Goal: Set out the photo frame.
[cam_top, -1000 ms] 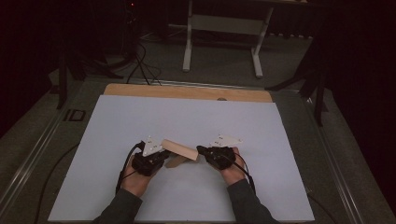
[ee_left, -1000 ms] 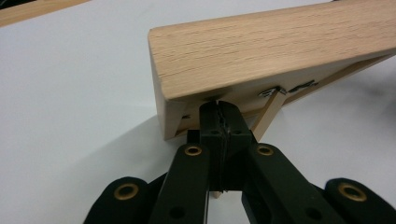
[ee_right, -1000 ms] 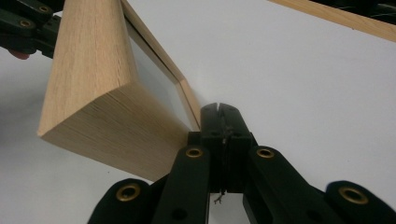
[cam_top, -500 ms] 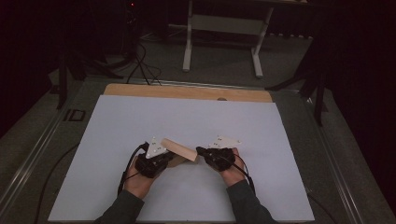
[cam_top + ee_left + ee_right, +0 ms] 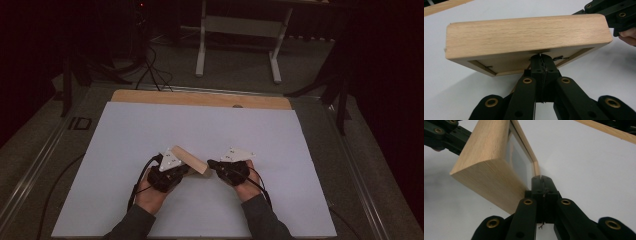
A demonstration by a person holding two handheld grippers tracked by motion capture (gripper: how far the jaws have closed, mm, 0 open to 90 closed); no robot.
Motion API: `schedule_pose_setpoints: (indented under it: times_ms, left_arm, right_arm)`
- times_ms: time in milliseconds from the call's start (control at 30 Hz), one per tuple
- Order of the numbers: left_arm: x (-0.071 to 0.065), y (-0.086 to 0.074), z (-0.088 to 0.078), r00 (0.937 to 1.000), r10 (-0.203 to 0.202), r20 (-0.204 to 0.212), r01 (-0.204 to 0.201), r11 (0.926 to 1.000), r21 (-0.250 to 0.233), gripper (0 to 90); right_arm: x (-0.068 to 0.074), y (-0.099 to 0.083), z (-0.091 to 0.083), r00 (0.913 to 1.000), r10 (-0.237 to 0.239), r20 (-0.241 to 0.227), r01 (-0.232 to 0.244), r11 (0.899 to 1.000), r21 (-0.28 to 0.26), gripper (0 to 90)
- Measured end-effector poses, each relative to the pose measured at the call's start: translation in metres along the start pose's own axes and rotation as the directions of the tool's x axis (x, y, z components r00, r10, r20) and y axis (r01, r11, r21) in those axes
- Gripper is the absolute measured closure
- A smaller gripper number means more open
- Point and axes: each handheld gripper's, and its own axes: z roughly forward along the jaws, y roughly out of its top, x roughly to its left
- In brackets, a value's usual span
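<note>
The frame [image 5: 190, 159] is held off the sheet [image 5: 125, 130] between both grippers. The left gripper [image 5: 541, 58] is clamped at its 6 o'clock edge, the right gripper [image 5: 541, 180] pressed shut beside its corner. A level set-down is probably called for next.

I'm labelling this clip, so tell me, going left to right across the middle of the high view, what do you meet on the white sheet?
Left hand-held gripper → wooden frame → right hand-held gripper, all on the white sheet.

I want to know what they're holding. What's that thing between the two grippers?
A wooden picture frame lies between the left gripper and the right gripper, seen in the high view.
</note>
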Motion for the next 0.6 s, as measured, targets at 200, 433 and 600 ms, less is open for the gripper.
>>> schedule_pose_setpoints:
  times_ms: [200,433,600]
  left_arm:
    - [0.002,-0.001,0.001,1.0000,-0.006,-0.005,0.006,1.0000,0.004,89.4]
    - [0.005,-0.003,0.003,0.9998,-0.010,-0.014,0.010,0.9998,0.019,89.4]
    - [0.005,-0.003,0.004,0.9998,-0.012,-0.016,0.013,0.9997,0.023,89.4]
  right_arm:
    - [0.004,0.001,0.001,0.9999,-0.010,-0.011,0.010,1.000,0.003,89.5]
    - [0.010,0.002,0.002,0.9992,-0.029,-0.029,0.029,1.000,0.006,89.5]
    - [0.014,0.002,0.003,0.9984,-0.036,-0.044,0.036,0.999,0.008,89.5]
